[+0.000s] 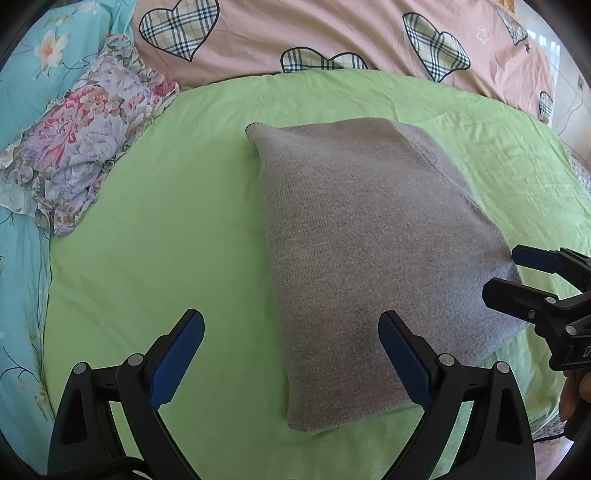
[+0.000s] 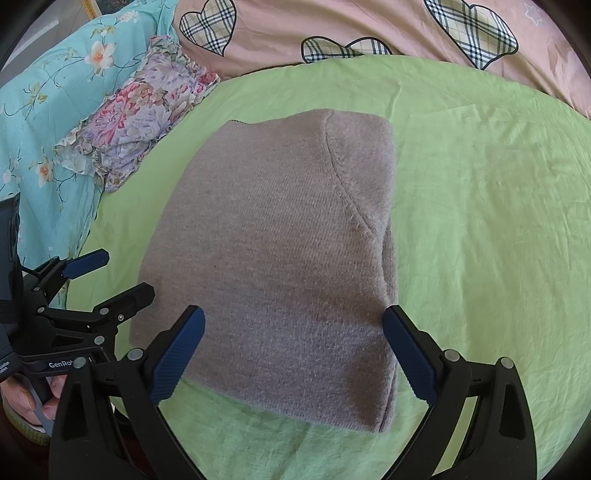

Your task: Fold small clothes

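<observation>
A grey knitted garment lies folded into a compact rectangle on the green sheet; it also shows in the right wrist view. My left gripper is open and empty, hovering over the garment's near left edge. It appears at the left of the right wrist view. My right gripper is open and empty above the garment's near edge. It appears at the right of the left wrist view, beside the garment's right corner.
A folded floral garment lies at the left edge of the green sheet, also in the right wrist view. A turquoise floral cloth lies at the left. A pink heart-print quilt lies behind.
</observation>
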Available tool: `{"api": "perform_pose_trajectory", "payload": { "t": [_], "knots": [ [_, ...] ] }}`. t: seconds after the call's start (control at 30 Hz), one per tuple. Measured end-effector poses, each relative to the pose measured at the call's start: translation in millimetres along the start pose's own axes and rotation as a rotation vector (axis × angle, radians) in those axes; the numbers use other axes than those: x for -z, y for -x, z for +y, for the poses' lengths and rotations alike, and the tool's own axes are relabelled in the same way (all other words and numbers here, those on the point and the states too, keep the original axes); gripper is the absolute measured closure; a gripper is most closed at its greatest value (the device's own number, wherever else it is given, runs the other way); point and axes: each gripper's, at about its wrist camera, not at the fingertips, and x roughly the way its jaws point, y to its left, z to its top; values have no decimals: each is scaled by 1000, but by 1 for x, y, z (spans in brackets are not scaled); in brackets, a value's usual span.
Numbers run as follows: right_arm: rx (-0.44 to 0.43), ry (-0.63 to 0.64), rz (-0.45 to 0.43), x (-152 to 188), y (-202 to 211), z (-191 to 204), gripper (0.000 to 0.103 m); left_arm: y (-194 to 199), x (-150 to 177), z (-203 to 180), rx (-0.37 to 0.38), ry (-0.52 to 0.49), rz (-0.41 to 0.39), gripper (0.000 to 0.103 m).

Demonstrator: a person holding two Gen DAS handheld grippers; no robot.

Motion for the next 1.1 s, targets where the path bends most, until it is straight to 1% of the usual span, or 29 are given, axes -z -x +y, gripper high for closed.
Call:
{"api": "perform_pose_trajectory", "payload": {
  "t": [0.33,1.1],
  "knots": [
    [-5,-10,-6,2,1,0,6,6,1,-4,9,-5,-20,7],
    [-6,-14,-15,2,5,2,6,8,0,-4,21,-7,-23,7]
  ]
}}
